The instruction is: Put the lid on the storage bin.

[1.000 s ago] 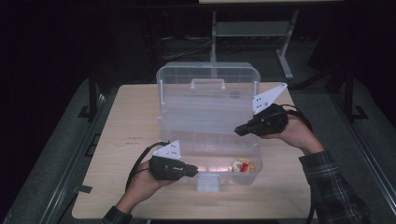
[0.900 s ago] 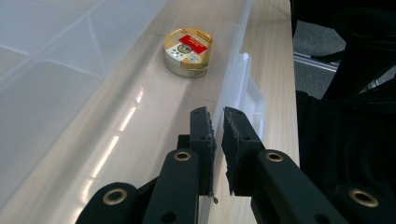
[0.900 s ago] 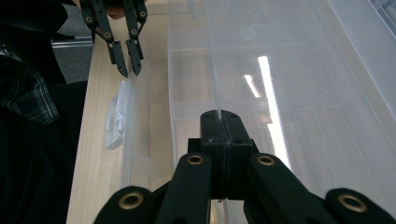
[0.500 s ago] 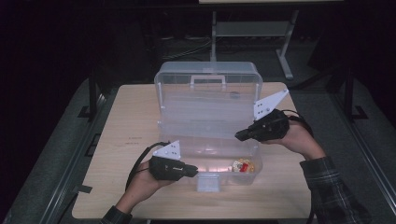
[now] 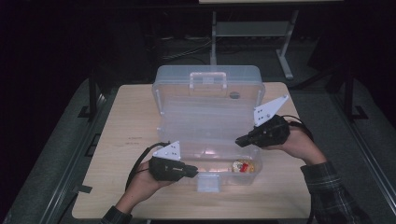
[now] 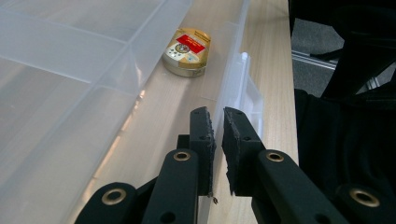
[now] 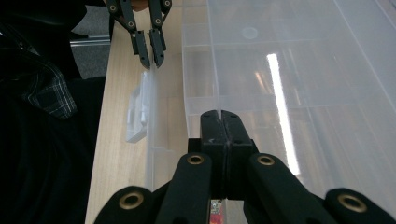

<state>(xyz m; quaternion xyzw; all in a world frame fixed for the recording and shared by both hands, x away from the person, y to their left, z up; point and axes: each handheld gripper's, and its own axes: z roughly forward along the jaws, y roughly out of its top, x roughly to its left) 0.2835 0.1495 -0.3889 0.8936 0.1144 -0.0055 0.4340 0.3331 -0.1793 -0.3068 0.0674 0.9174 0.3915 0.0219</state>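
A clear plastic box [image 5: 163, 100] stands open on the wooden table, its lid leaning back. Over the box's compartment sits a clear divided tray [image 5: 205, 128]. My right gripper [image 5: 238, 140] is shut on the tray's right edge; in the right gripper view its jaws [image 7: 221, 114] pinch a thin clear wall of the tray [image 7: 289, 70]. My left gripper [image 5: 194, 171] is shut on the box's front wall [image 6: 229, 79], its jaws [image 6: 218, 114] either side of the thin plastic. A small gold tin with a red label [image 6: 187, 52] lies on the box's floor near the front right [image 5: 240, 166].
The box's front latch [image 5: 208, 183] hangs over the near wall beside my left gripper [image 7: 150, 63]. The lid's handle [image 5: 208, 77] points to the far side. Bare wooden table [image 5: 126, 135] lies to the left and right of the box. Dark floor and a metal stand [image 5: 285, 65] lie beyond.
My right gripper has shifted slightly down and toward the near side, still holding the tray's edge. My left gripper has stayed on the front wall.
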